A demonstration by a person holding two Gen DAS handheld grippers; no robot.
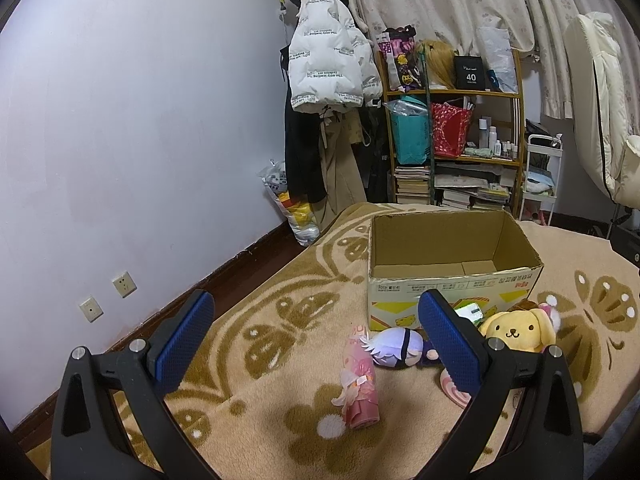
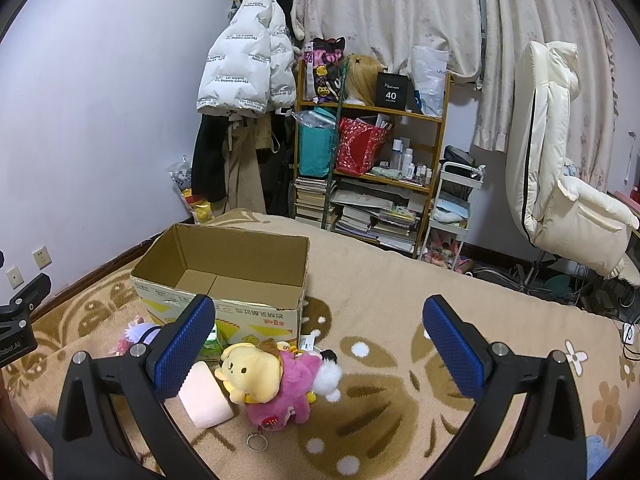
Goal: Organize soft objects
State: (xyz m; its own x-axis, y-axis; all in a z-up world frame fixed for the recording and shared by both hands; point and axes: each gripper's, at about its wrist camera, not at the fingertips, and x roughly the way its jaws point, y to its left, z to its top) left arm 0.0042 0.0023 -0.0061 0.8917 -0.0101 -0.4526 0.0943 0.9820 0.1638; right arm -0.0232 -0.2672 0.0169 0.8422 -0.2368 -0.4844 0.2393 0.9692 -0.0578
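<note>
An open, empty cardboard box (image 1: 448,264) stands on the beige patterned blanket (image 1: 280,360); it also shows in the right wrist view (image 2: 224,276). In front of it lie a pink rolled plush (image 1: 360,380), a purple-haired doll (image 1: 396,348), a yellow dog plush (image 1: 516,330) and a pink-white swirl cushion (image 1: 454,390). The right wrist view shows the yellow dog plush (image 2: 250,370), a pink furry plush (image 2: 294,394) and the pale pink cushion (image 2: 204,394). My left gripper (image 1: 316,340) is open above the toys. My right gripper (image 2: 318,346) is open above the blanket, right of the toys.
A wooden shelf (image 2: 372,168) with bags and books stands behind the bed. Coats (image 2: 244,80) hang at the wall. A white chair (image 2: 560,184) stands at the right. A white cart (image 2: 452,216) is beside the shelf. The left gripper's body (image 2: 20,320) shows at the left edge.
</note>
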